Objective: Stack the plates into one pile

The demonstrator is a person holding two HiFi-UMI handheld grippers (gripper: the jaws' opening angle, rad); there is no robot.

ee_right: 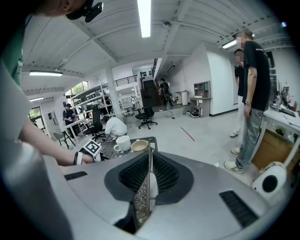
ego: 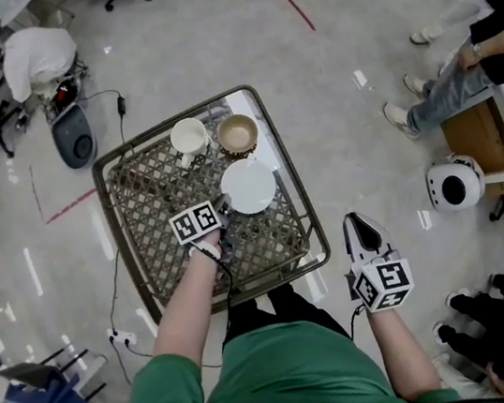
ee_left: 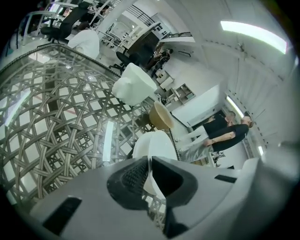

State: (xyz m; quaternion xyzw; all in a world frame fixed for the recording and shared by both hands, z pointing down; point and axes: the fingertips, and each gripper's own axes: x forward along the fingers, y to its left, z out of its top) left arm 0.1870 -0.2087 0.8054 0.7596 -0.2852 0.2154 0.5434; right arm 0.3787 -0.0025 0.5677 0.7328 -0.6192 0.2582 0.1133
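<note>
**Head view: left gripper on the plate, right gripper idle**

Head view shows a wicker table (ego: 150,217) with a glass top. On its far side stand a white cup (ego: 189,137) and, just beside it, a tan bowl (ego: 238,134). The white plate (ego: 249,185) is nearer to the person, with its far edge close to the bowl. Only this one plate can be seen. The left gripper (ego: 222,202) reaches over the table and meets the plate at its left rim.

In the left gripper view the jaws are pressed together on the near rim of the plate, and the white disc runs straight into the narrow cleft between them. From no view can I tell whether the plate rests on the glass or hangs a little above it.

The right gripper (ego: 356,222) is well apart from the table, over the floor at the person's right side. In the right gripper view its jaws are closed (the ribbed pads meet), and nothing is between them.
</note>
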